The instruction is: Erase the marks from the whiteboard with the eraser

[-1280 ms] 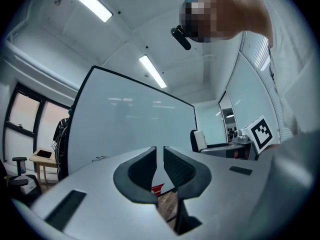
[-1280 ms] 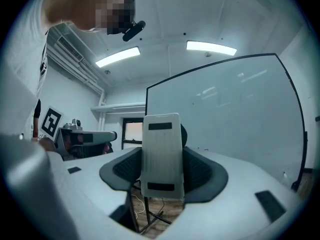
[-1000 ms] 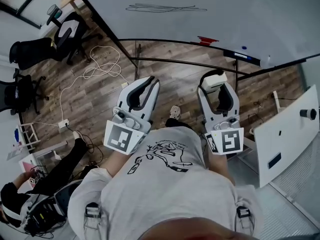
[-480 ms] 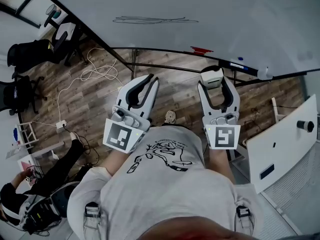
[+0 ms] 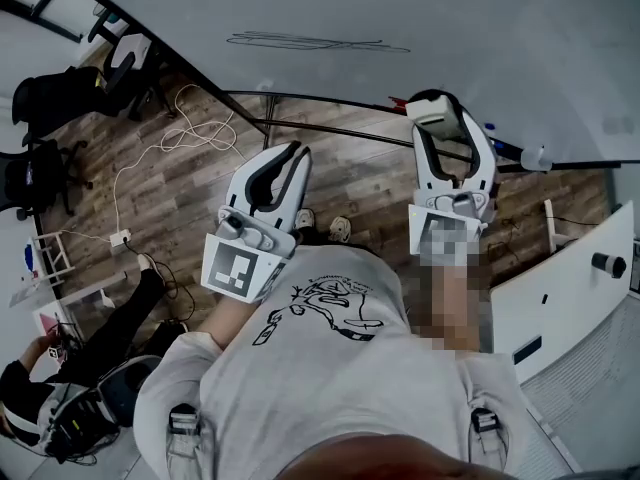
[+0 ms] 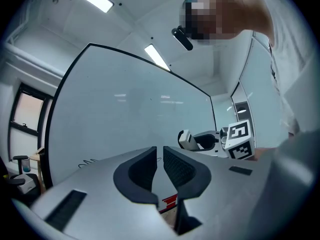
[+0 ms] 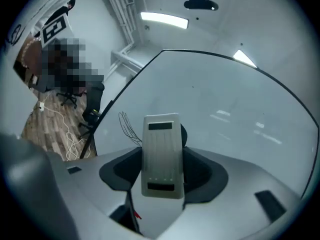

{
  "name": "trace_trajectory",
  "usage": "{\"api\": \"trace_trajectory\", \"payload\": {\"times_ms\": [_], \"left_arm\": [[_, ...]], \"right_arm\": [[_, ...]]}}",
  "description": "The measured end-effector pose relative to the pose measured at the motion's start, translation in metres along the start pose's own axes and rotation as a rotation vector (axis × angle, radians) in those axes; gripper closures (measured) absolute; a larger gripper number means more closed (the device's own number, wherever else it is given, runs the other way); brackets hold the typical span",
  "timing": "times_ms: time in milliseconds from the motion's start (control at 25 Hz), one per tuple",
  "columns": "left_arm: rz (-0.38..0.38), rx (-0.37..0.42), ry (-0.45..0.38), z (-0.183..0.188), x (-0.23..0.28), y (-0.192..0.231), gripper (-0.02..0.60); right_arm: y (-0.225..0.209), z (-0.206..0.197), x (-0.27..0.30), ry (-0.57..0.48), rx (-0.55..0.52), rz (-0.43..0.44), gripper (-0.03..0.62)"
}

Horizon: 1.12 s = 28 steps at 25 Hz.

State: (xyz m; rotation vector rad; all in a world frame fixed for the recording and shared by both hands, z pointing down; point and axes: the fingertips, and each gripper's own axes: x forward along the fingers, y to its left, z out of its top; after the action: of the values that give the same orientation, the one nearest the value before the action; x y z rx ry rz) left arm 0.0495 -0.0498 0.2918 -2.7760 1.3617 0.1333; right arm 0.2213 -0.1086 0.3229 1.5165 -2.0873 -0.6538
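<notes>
The whiteboard (image 5: 420, 18) fills the top of the head view, with thin black scribbled marks (image 5: 315, 41) at its upper middle. My right gripper (image 5: 440, 108) is raised to the board's lower edge, right of and below the marks, and is shut on the pale grey eraser (image 5: 428, 108). In the right gripper view the eraser (image 7: 161, 154) stands upright between the jaws, with the marks (image 7: 127, 129) just to its left on the board (image 7: 225, 99). My left gripper (image 5: 285, 160) hangs lower over the floor, jaws together and holding nothing. The left gripper view shows the marks (image 6: 87, 161) and the eraser (image 6: 187, 140).
The board's tray (image 5: 520, 153) holds markers at the right. Black office chairs (image 5: 50, 98) and loose white cables (image 5: 190, 133) are on the wooden floor at left. A seated person (image 5: 60, 398) is at lower left. A white panel (image 5: 565, 288) stands at the right.
My right gripper has risen with the eraser from over the floor up to the whiteboard's lower edge. The left gripper has barely shifted.
</notes>
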Motion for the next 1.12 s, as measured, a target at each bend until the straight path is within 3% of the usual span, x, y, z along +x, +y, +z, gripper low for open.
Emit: {"api": "trace_trajectory", "payload": {"times_ms": [360, 680, 1120], "left_arm": [[-0.017, -0.014, 0.012, 0.003, -0.003, 0.046, 0.528], [-0.024, -0.026, 0.018, -0.002, -0.005, 0.081, 0.528], [-0.047, -0.037, -0.014, 0.000, 0.004, 0.088, 0.529]], "right_arm": [[-0.002, 0.006, 0.071, 0.074, -0.184, -0.034, 0.336], [-0.017, 0.013, 0.108, 0.103, -0.254, -0.089, 0.336], [-0.017, -0.001, 0.128, 0.113, -0.315, -0.113, 0.338]]}}
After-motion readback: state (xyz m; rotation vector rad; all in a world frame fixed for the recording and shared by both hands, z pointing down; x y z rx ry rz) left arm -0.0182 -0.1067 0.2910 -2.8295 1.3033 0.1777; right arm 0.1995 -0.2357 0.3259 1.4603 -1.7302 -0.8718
